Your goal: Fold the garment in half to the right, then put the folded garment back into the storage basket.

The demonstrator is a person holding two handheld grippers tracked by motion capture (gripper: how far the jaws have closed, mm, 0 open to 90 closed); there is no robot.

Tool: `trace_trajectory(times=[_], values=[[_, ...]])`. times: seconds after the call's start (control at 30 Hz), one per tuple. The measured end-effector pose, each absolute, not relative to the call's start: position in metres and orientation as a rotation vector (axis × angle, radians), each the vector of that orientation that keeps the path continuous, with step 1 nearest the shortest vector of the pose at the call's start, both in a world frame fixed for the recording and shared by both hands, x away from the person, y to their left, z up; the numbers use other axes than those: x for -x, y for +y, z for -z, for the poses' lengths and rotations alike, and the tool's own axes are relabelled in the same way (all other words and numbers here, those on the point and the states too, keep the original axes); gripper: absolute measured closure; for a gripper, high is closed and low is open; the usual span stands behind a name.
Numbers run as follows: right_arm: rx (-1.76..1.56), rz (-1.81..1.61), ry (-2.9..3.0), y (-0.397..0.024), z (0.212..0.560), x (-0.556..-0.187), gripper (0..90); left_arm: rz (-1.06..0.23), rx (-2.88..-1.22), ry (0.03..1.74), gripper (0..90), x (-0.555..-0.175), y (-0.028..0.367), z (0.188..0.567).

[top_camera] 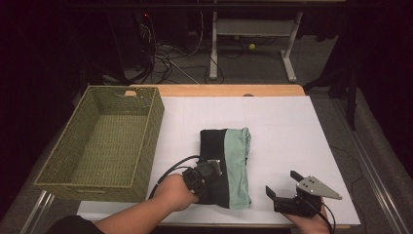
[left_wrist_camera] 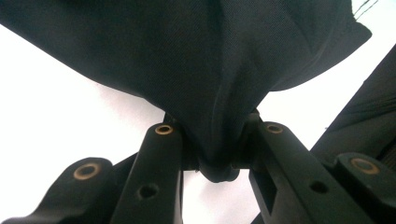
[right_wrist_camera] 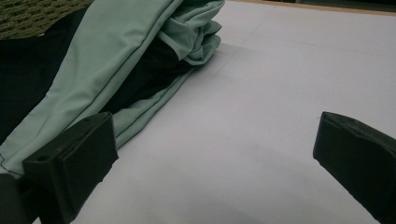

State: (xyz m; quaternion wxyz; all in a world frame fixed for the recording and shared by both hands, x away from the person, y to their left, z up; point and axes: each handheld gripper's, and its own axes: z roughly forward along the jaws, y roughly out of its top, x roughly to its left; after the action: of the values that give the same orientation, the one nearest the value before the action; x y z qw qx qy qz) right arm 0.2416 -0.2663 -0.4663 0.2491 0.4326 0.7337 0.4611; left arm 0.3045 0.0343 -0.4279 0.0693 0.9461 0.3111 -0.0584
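Garment: we see a folded garment (top_camera: 226, 165), black on its left part and pale green on its right, lying on the white worktop (top_camera: 287, 136) toward the near edge, a little left of the middle; its near black corner is under the left gripper

Left gripper: we find the left gripper (top_camera: 207, 173) on the near black part of the garment, the hand behind it coming in from the bottom edge; in the left gripper view its jaws pinch a bunched fold of the black cloth (left_wrist_camera: 219, 135), which spreads out wide above them; the cloth fills the gap between the two jaws

Right gripper: we see the right gripper (top_camera: 287, 187) near the front right of the worktop, its jaws spread wide with nothing between them; it sits just right of the garment and apart from it; in the right gripper view the pale green edge (right_wrist_camera: 116, 88) lies beside its left jaw, and bare white surface shows between the jaws

Basket: we note a green woven basket (top_camera: 151, 141) at the left end of the worktop, well apart from the right gripper; its near right corner is near the left forearm; its inside holds nothing that we can make out

Background: a pale desk frame and cables stand on the floor beyond the worktop
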Motion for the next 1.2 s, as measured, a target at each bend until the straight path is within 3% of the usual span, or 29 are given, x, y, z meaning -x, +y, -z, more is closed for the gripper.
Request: trace_trajectory(times=[0.7, 1.2], values=[[-1.204, -1.324, 1.964, -0.262, 0.458, -0.256, 0.0, 0.179, -2.810, 0.922, 74.2, -0.303, 0.039, 0.428], [-1.178, -1.363, 2.036, -0.208, 0.436, -0.333, 0.9, 0.154, -2.818, 0.942, 74.0, -0.300, 0.038, 0.431]])
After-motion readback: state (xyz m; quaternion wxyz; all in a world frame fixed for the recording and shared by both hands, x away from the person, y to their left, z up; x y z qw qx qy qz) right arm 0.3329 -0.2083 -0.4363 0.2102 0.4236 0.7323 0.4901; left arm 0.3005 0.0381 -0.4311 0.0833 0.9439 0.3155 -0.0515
